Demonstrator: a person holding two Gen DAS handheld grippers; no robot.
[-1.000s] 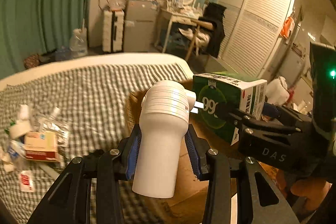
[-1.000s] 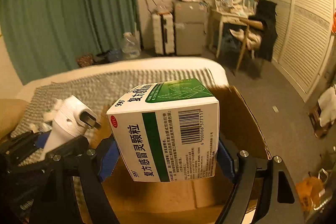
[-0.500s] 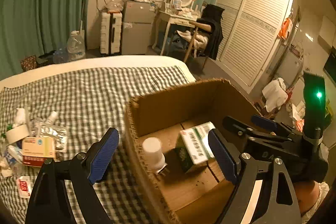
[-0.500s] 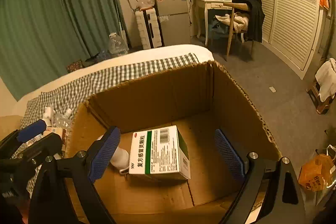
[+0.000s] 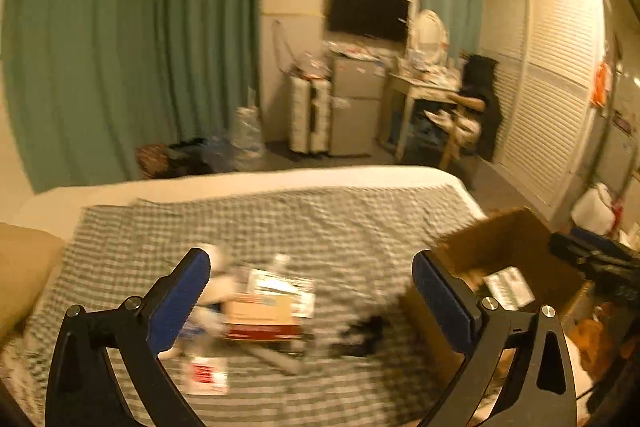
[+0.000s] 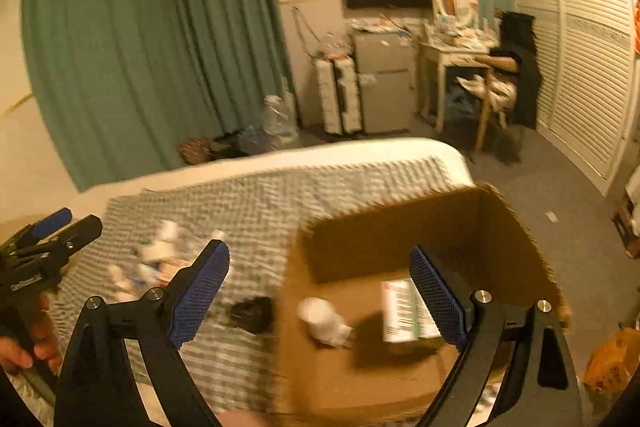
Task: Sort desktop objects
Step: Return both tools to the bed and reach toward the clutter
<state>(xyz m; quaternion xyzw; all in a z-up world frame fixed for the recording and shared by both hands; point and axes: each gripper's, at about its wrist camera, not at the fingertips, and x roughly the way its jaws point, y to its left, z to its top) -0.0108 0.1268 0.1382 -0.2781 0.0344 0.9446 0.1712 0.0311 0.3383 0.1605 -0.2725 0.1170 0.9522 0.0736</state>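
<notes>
An open cardboard box [image 6: 500,227] with rough, corrugated brown walls is seen on a bed covered by a grey-and-white checked cloth [image 5: 304,223]. Inside the box, on its flat floor, a white cylindrical plug adapter [image 6: 324,319] is lying on its side, and just to its right a rectangular medicine carton [image 6: 404,307] with a printed barcode is resting, the two apart from each other.

The right gripper [image 6: 320,287] is held above the near edge of the box with its blue ribbed pads spread wide; nothing is gripped between them. The left gripper [image 5: 312,287] is pointed at the cloth to the left of the box, its jaws are opening to their widest, and nothing is held between its blue pads either.

To the left of the box, on the cloth, a loose heap of small things is blurred: a flat tan and red carton [image 5: 262,319], a foil blister pack [image 5: 280,285], a small white sachet with red print [image 5: 206,373] and some white bottles that cannot be told apart. A small black lumpy object [image 6: 252,313] is lying on the cloth just beside the box's left wall
</notes>
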